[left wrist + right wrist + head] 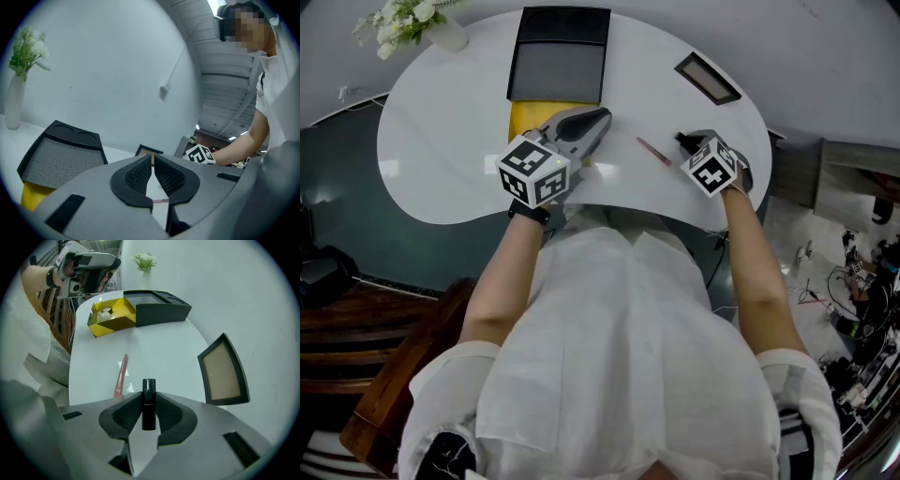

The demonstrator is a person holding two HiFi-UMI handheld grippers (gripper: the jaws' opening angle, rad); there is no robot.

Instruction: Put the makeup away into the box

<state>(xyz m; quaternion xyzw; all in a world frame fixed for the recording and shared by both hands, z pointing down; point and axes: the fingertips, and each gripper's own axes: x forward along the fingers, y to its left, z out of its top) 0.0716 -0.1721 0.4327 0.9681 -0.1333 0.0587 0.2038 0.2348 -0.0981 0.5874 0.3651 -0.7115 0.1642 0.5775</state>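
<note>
I held the black makeup tube, likely light, stiff and slick, mid-barrel in the clamped right gripper; left gripper closed, empty.

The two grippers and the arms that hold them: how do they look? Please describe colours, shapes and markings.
The left gripper and the right gripper both have smooth grey shells and black, textured, rounded pads. Each carries a white cube with black square markers. The person wears a white short-sleeved shirt, and a dark strap circles the left wrist.
</note>
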